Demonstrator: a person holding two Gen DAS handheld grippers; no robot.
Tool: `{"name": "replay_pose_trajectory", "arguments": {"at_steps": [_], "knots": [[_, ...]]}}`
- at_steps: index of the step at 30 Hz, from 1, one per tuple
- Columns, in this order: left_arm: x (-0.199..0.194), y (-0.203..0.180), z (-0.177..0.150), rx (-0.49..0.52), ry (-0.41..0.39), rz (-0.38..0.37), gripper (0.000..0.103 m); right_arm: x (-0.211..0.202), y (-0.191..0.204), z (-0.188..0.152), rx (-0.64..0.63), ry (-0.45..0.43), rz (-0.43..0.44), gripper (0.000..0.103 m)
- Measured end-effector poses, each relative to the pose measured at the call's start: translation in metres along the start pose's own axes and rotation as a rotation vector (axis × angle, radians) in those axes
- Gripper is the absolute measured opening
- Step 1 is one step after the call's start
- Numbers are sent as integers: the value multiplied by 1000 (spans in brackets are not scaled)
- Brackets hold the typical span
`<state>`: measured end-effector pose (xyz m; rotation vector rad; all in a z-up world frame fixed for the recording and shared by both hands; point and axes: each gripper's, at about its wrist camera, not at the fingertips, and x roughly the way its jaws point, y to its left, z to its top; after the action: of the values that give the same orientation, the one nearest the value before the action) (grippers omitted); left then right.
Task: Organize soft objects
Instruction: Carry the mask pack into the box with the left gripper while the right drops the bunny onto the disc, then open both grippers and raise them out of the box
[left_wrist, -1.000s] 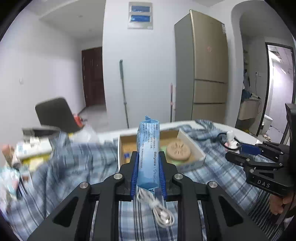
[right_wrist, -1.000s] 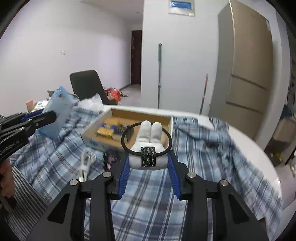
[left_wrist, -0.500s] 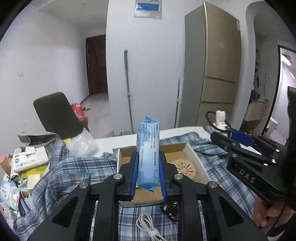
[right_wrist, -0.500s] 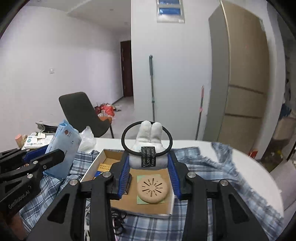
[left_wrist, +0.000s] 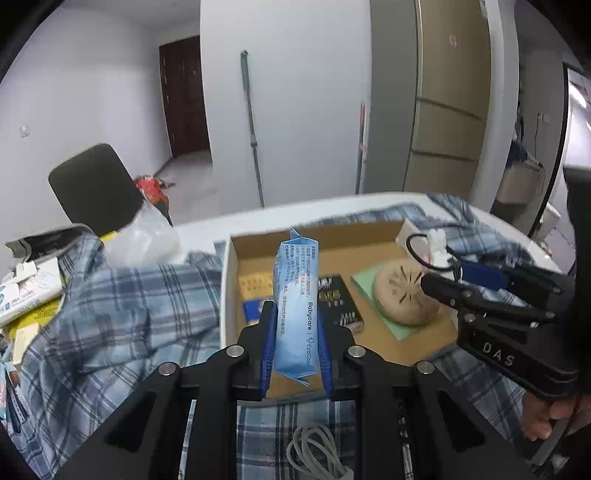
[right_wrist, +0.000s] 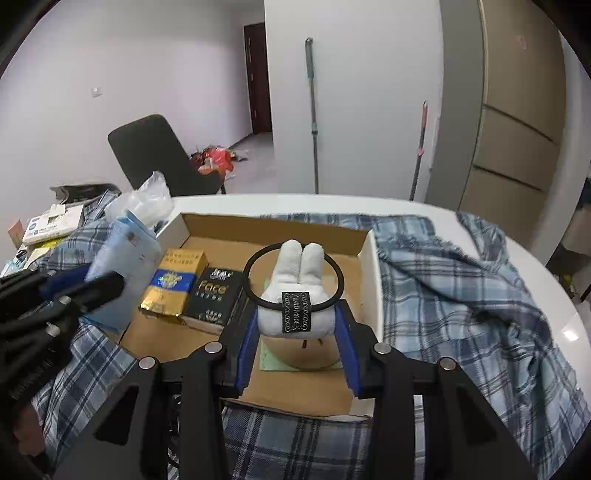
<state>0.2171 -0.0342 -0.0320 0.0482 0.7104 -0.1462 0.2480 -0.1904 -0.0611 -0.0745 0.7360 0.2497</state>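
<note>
My left gripper (left_wrist: 294, 323) is shut on a light blue soft tissue pack (left_wrist: 295, 295), held upright over the near left part of an open cardboard box (left_wrist: 317, 240). My right gripper (right_wrist: 295, 325) is shut on a white plush rabbit hair tie (right_wrist: 295, 295) with a black elastic ring, above the box (right_wrist: 280, 229) and a round tan perforated pad (left_wrist: 400, 295) on a green sheet. The left gripper (right_wrist: 88, 291) with the blue pack (right_wrist: 122, 266) shows at the left of the right wrist view. The right gripper (left_wrist: 480, 284) shows at the right of the left wrist view.
A gold-and-blue packet (right_wrist: 173, 284) and a black "Face" box (right_wrist: 214, 295) lie inside the cardboard box. A blue plaid cloth (right_wrist: 461, 288) covers the white round table (right_wrist: 554, 266). A white cable (left_wrist: 317, 454) lies near me. Boxes (left_wrist: 29, 291), a plastic bag (left_wrist: 144, 236) and a dark chair (left_wrist: 92, 188) stand left.
Both grippers have moved forward and dipped toward the box, keeping their loads. The box now lies close beneath them, and its contents fill the middle of both views.
</note>
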Motion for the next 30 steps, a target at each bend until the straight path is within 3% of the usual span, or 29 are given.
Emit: {"name": "replay_pose_trajectory", "arguments": {"at_steps": [3, 6, 7, 10, 15, 22, 30], "knots": [[7, 5, -2, -17, 16, -38, 22, 5, -1, -2, 7, 24, 19, 39], [5, 7, -3, -18, 0, -16, 22, 10, -4, -4, 28, 47, 36, 39], [3, 8, -2, -24, 1, -21, 27, 10, -5, -5, 35, 53, 43, 39], [-2, 10, -2, -50, -12, -11, 58, 11, -5, -7, 31, 60, 48, 41], [-11, 13, 1, -47, -59, 20, 67, 13, 1, -9, 0, 72, 34, 65], [-20, 18, 7, -68, -82, 38, 68, 7, -7, -3, 33, 63, 32, 65], [-67, 17, 23, -85, -177, 26, 68, -41, 1, 18, 17, -51, 37, 65]]}}
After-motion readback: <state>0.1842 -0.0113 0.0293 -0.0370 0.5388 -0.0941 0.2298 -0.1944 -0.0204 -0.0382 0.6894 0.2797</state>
